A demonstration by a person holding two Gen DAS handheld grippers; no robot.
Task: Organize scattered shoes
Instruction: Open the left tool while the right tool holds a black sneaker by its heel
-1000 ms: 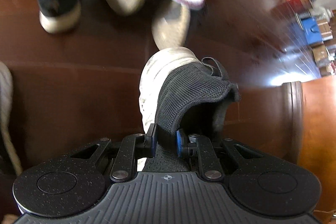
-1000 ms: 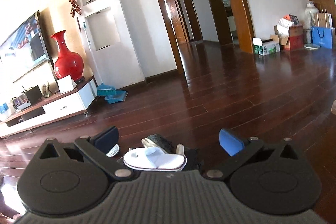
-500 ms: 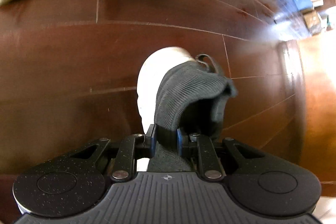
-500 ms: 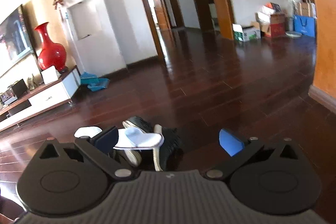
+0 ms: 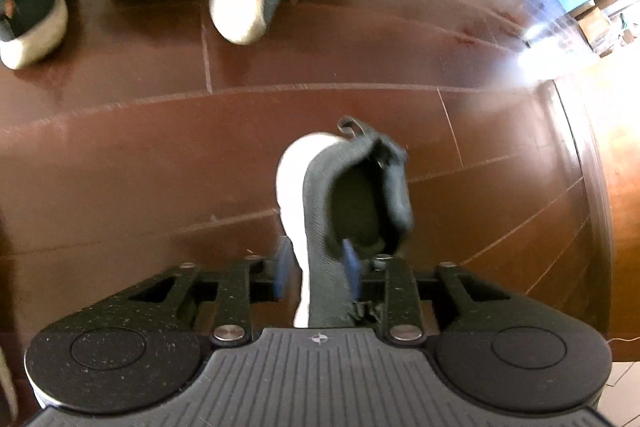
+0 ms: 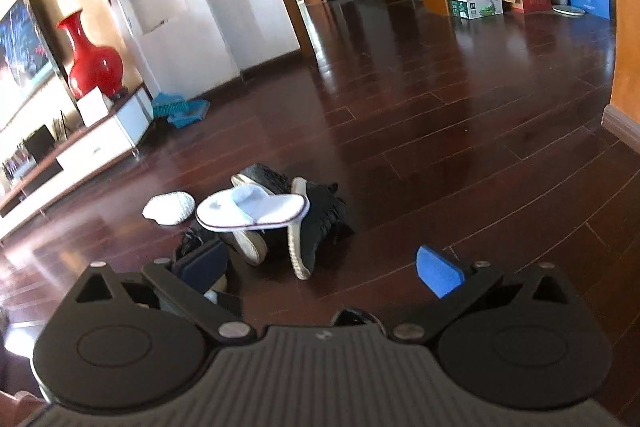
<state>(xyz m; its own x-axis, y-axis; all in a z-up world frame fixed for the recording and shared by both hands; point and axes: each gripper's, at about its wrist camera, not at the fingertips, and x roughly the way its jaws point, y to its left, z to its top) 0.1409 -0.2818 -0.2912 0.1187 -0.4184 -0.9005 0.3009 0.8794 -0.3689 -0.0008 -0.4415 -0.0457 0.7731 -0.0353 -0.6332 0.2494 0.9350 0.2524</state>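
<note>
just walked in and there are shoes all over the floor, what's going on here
A person with a gripper in each hand is tidying shoes on the dark wood floor. The left gripper has just been opening around a black mesh sneaker with a white sole; its collar sits between the jaws, one pad clear of it. The right gripper is open and empty, facing a pile where a white slipper lies across black sneakers.

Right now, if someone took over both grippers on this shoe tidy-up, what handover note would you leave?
Left gripper: jaws have just been opening; the black mesh sneaker stands between them on the floor, pads no longer pressing.
Right gripper: wide open, empty, aimed at the pile.
Pile: white slipper lies on top of black sneakers; another white slipper sits beside them.
Done: one sneaker set apart.
Left: sort the pile into pairs.
</note>
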